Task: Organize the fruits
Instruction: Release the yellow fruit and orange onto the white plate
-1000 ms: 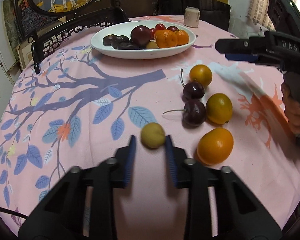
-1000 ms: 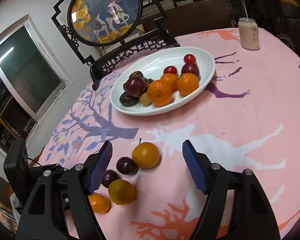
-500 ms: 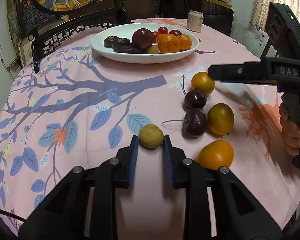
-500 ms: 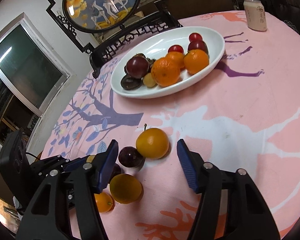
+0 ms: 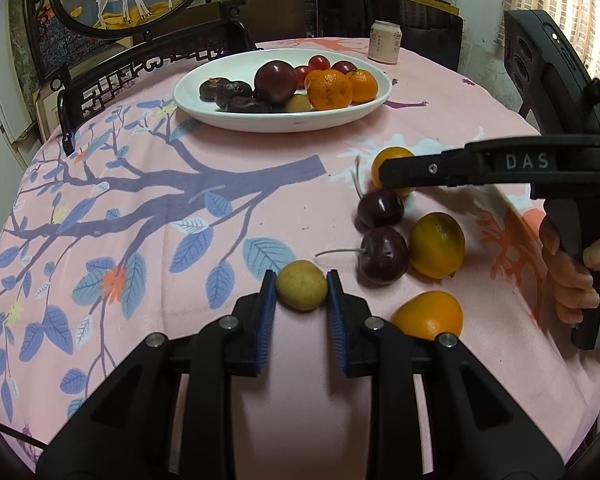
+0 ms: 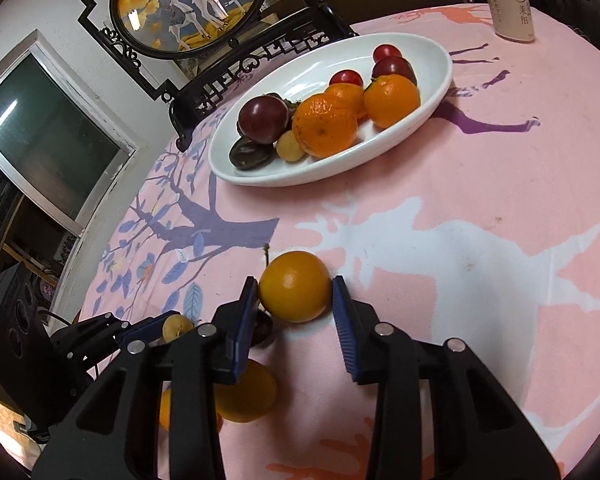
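Note:
A small yellow-green fruit [image 5: 301, 291] lies on the pink tablecloth, and my left gripper [image 5: 301, 286] is shut on it. The right wrist view shows that same fruit [image 6: 176, 326] at the lower left. My right gripper [image 6: 294, 294] is closing its jaws around a round orange [image 6: 295, 292], and both blue pads touch its sides. From the left wrist view this orange [image 5: 392, 158] is partly hidden behind the right gripper's finger. The white oval plate [image 5: 260, 124] at the back holds several oranges, dark plums and small red fruits.
Two dark cherries [image 5: 380, 210] [image 5: 384, 256] with stems, a yellow-orange fruit [image 5: 437, 245] and another orange [image 5: 428, 316] lie between the two grippers. A drink can [image 6: 510, 8] stands behind the plate. A dark carved screen [image 6: 188, 4] stands at the table's far left.
The right gripper has come down over the orange and narrowed its jaws from wide apart to touching it. The left gripper has stayed shut on the small yellow-green fruit.

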### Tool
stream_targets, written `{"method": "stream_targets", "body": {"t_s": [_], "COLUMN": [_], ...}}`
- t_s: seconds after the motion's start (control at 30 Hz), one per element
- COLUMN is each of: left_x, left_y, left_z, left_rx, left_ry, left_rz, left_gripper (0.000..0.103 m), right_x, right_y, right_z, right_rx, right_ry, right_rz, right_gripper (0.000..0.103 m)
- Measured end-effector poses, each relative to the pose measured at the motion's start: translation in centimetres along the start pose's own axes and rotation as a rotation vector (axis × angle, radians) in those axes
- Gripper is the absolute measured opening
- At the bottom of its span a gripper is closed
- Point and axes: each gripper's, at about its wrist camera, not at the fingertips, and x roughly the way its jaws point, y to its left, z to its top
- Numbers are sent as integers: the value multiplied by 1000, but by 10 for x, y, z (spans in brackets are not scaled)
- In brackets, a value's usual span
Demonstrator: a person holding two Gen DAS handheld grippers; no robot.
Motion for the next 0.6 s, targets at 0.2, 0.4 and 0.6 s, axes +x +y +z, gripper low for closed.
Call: {"method": "stream_targets", "body": {"t_s": [0.2, 0.4, 0.6], "left_x": [-6, -3, 44], "left_y": [3, 27, 57], "left_z": [15, 88, 149], "left_rx": [-7, -71, -200], "left_ry": [-41, -110, -107], "left_rz": [47, 88, 94], "left_gripper": [26, 26, 26], "right_x": [-39, -33, 11], "right_y": [0, -4, -4], "right_z": [27, 79, 111], "right_rx": [-26, -12, -52], "right_ry": [-170, -223, -218], "right_rz": [-68, -116, -151], "right_gripper": [38, 38, 41]}}
